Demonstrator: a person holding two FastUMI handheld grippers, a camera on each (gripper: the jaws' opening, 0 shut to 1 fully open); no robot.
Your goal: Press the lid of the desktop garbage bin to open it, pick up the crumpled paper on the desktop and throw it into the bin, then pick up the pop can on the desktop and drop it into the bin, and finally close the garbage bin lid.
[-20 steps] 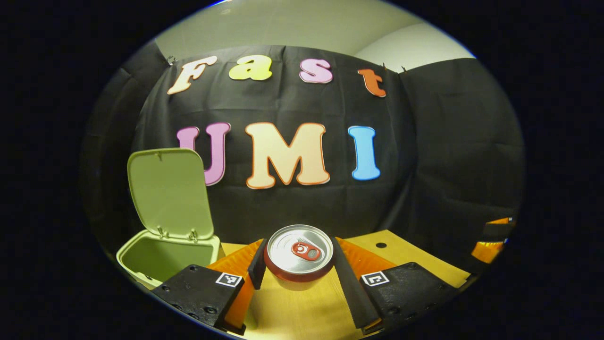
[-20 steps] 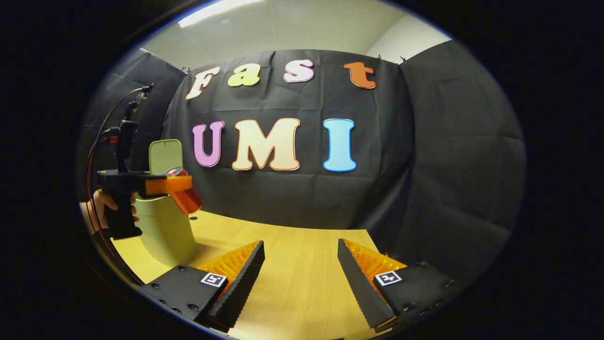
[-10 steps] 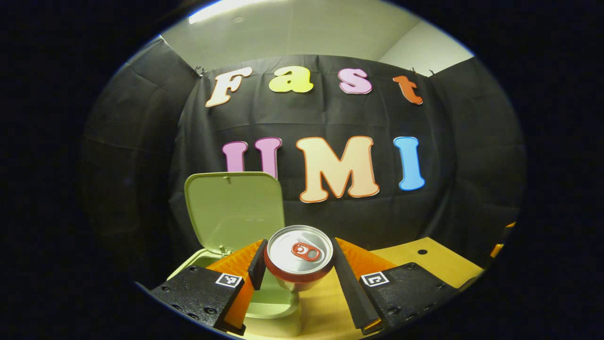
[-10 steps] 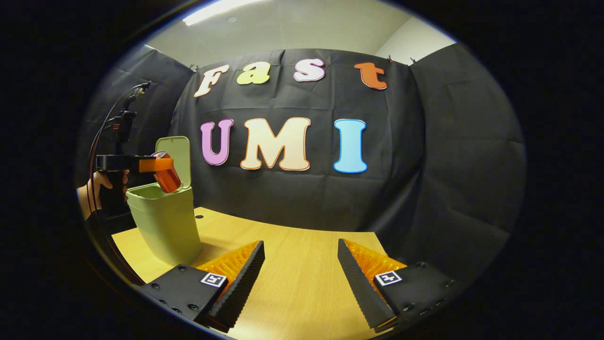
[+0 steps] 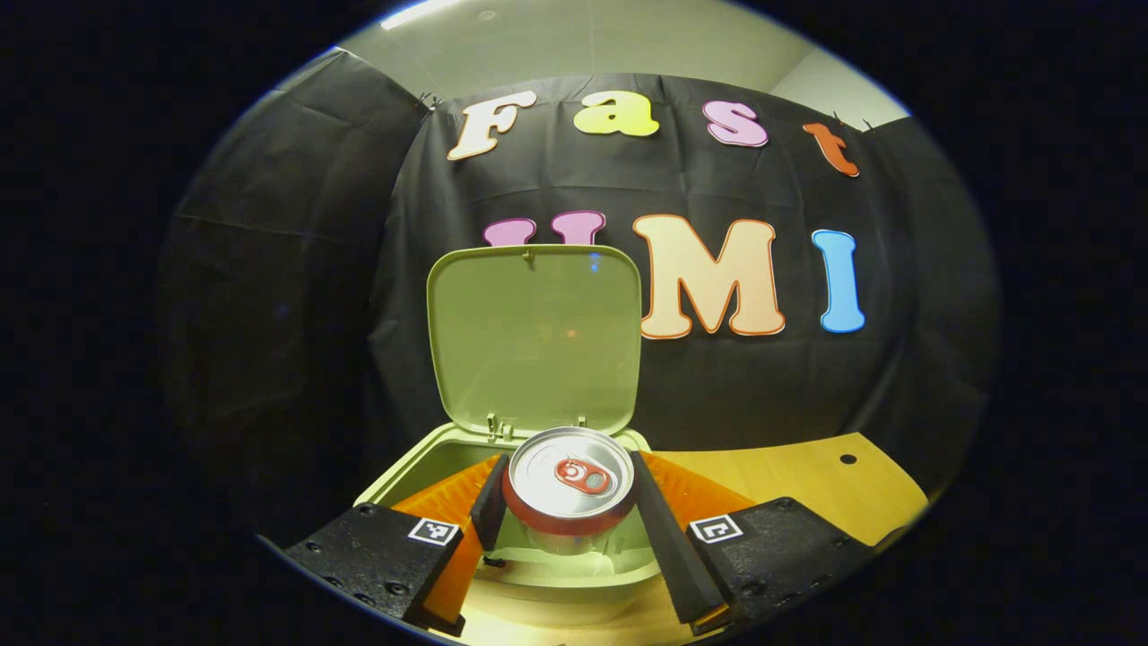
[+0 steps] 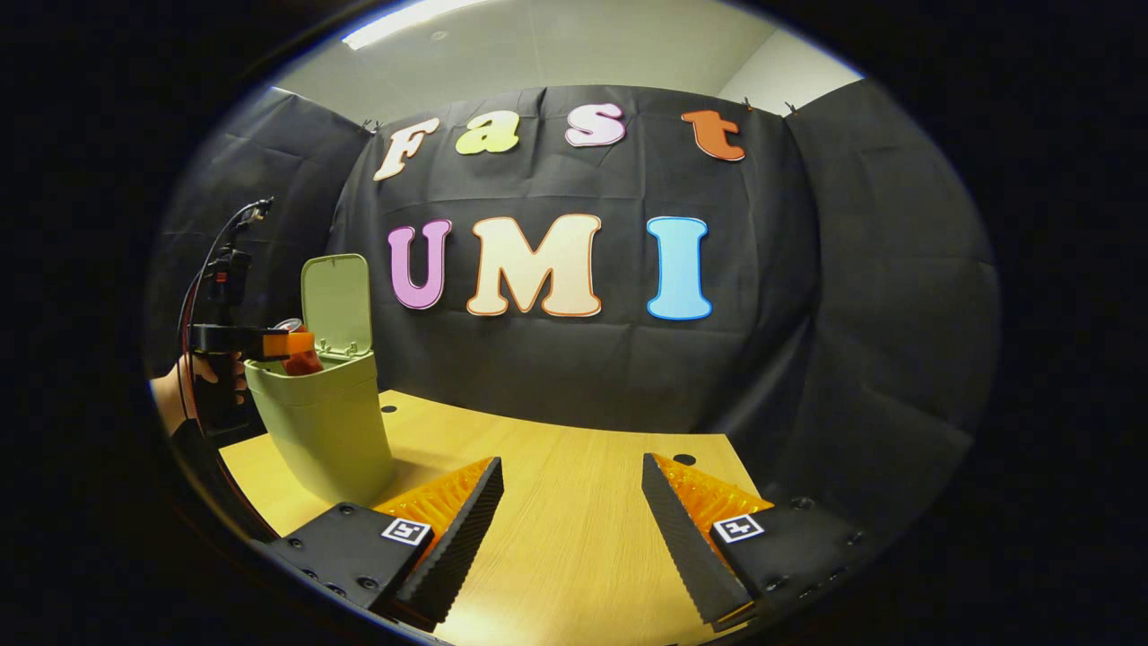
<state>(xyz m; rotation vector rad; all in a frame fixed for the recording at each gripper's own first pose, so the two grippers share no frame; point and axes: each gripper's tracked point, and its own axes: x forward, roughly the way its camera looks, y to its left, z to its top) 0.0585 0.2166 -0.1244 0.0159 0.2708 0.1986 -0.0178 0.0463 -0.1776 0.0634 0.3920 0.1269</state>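
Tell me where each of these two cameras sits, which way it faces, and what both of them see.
Left gripper view: rides the left claw, above the open garbage bin; its fingers clamp the pop can.
Right gripper view: rides the right claw, low over the wooden desktop, looking toward the cloth wall; its fingers stand apart, and a hand holds the left claw far off.
Shared: the bin, its raised lid, the can, the desktop.

The pale green plastic bin (image 6: 327, 422) stands at the left end of the light wooden tabletop (image 6: 574, 502), its hinged lid (image 5: 535, 336) upright behind the open mouth; bare wood stretches rightward to the black cloth wall (image 6: 852, 359).
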